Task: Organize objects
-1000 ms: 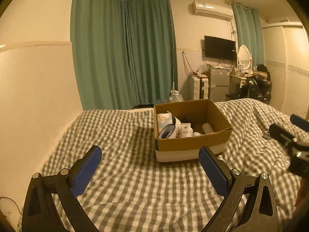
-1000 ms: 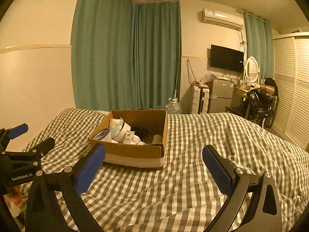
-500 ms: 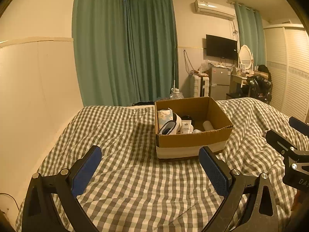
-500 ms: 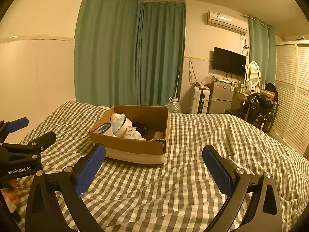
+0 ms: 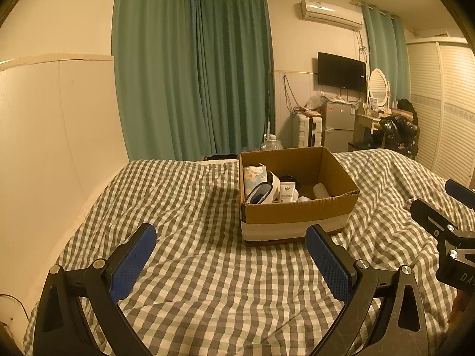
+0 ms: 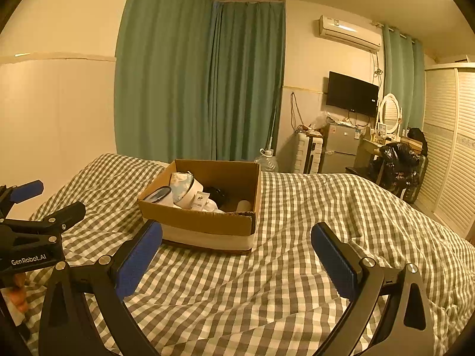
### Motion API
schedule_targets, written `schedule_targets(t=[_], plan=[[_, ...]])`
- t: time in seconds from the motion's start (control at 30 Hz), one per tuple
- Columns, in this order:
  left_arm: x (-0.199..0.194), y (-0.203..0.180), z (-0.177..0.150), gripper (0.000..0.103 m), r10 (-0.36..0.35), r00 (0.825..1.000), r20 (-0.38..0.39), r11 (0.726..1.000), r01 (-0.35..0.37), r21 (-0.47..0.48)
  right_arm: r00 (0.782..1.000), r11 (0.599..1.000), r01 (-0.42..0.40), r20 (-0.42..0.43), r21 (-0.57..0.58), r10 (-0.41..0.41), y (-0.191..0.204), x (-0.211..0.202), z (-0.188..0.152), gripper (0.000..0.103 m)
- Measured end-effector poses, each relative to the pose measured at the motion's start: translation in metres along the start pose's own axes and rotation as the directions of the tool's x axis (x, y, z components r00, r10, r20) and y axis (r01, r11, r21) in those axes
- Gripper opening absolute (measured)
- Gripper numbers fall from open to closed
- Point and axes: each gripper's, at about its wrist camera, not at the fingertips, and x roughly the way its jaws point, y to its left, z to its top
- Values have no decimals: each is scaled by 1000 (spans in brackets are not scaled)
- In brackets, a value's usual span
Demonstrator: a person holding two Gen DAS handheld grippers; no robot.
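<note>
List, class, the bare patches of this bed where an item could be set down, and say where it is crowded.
Bare checked blanket lies between the cardboard box and the wall, and in front of the box. In the right wrist view, more lies to the right of the box toward the wardrobe. Crowded: inside the box, mainly its left half.

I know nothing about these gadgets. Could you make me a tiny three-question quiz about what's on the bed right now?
1. True or false: the open brown cardboard box sits on the grey-and-white checked bedspread.
2. Are the left tongs holding anything? A) a tube B) nothing C) the box
3. Fill in: the right tongs are ____ (open/shut).

Key:
1. True.
2. B; they are spread wide over bare bedspread.
3. Open, short of the box.
</note>
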Motion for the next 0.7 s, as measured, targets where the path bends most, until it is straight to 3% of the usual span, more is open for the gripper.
schedule_targets(t=[0.7], plan=[[-1,-4,-5,103,-18,1000,-13,1000,18,1,1000,1000,1,-5,7,0,0,-2,-3,101]])
